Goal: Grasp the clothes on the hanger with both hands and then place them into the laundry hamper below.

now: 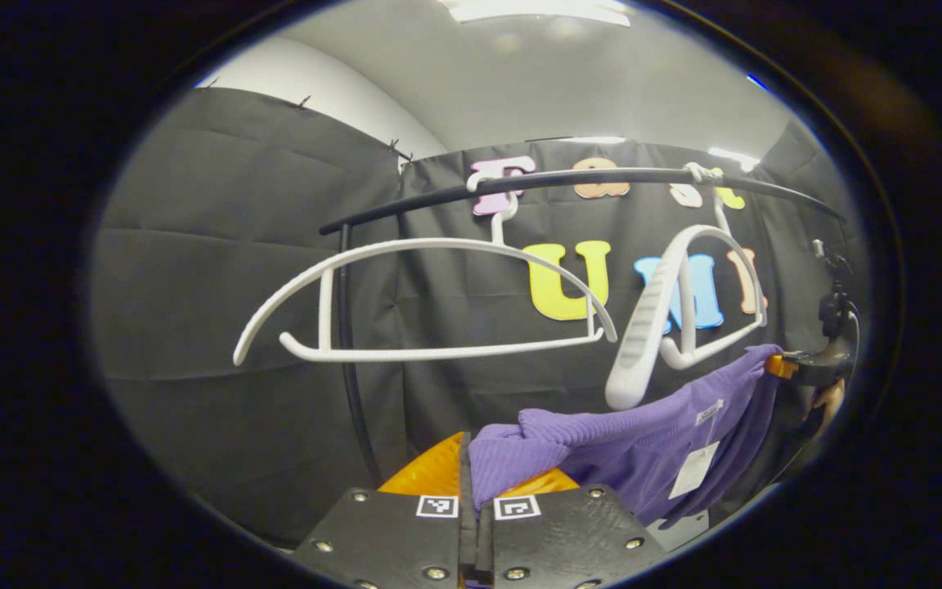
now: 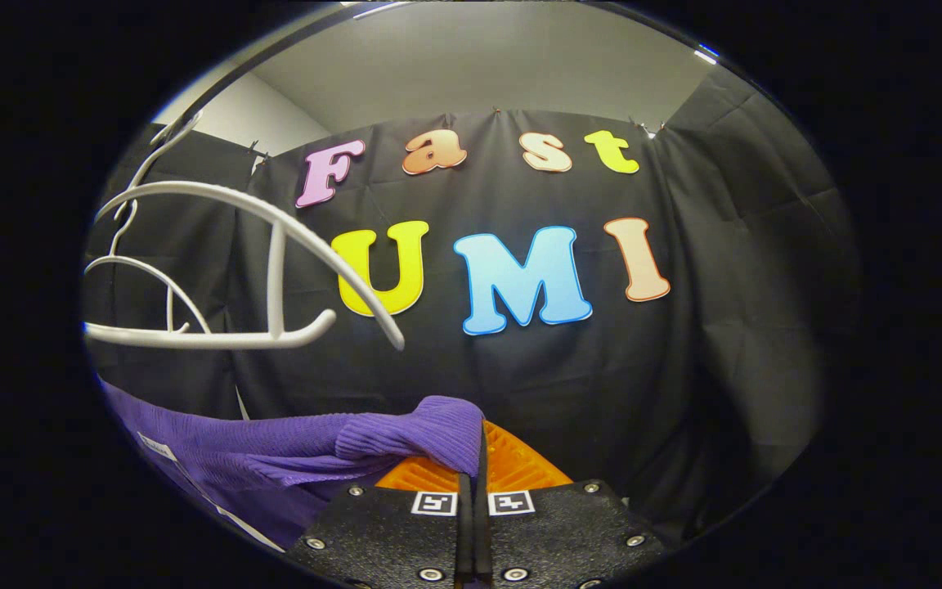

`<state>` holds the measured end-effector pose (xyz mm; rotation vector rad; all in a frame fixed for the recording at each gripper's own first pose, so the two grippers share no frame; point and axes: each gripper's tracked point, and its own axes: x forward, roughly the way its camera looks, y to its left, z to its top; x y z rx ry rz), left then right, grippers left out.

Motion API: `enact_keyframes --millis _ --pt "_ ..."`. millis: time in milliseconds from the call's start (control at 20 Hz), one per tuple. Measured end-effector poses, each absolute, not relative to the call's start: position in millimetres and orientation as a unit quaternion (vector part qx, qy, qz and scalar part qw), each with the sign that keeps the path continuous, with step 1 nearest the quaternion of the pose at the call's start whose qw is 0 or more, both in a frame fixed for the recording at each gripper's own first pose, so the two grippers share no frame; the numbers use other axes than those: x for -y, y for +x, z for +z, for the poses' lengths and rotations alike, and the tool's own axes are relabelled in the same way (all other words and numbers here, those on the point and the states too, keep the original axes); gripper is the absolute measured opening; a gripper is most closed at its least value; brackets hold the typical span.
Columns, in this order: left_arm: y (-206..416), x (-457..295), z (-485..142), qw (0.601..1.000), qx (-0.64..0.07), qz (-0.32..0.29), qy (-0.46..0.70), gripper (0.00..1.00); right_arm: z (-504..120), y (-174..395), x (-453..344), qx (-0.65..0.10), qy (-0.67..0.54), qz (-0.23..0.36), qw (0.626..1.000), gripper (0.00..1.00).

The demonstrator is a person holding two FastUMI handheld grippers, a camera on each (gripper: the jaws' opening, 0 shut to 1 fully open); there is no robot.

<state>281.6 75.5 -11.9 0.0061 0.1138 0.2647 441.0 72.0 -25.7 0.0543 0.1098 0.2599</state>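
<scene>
A purple knit garment (image 1: 643,438) hangs stretched between my two grippers, off the hangers. In the left gripper view my left gripper (image 1: 469,474) is shut on one edge of it, cloth pinched between the fingers. The other gripper (image 1: 802,368) holds the far end at the right, with a hand behind it. In the right gripper view my right gripper (image 2: 479,458) is shut on a fold of the purple garment (image 2: 307,450), which trails off to the lower left. Two white hangers (image 1: 430,298) (image 1: 684,311) hang bare on the black rail (image 1: 602,180).
The black rail's upright post (image 1: 352,384) stands just left of my left gripper. The white hangers (image 2: 217,270) sit close above and left of the right gripper. White tags (image 1: 696,466) dangle from the garment. Black cloth wall lies behind.
</scene>
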Motion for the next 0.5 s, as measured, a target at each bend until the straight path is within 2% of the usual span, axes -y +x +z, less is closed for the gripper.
enact_keyframes --millis 300,350,400,450,500 --pt "256 -60 -44 0.991 -0.075 0.110 -0.006 0.01 -49 399 -72 -0.082 0.015 0.136 0.987 0.00" --pt "247 -55 -48 0.992 -0.075 0.101 -0.008 0.05 -51 389 -73 -0.085 0.014 0.137 0.987 0.00" --pt "241 -51 -51 0.993 -0.076 0.090 -0.008 0.01 -52 376 -75 -0.086 0.012 0.139 0.986 0.00" --pt "233 -45 -53 0.994 -0.079 0.079 -0.005 0.01 -51 364 -75 -0.086 0.008 0.140 0.986 0.00" --pt "227 -40 -55 0.994 -0.083 0.071 -0.003 0.06 -52 352 -76 -0.086 0.004 0.139 0.987 0.00"
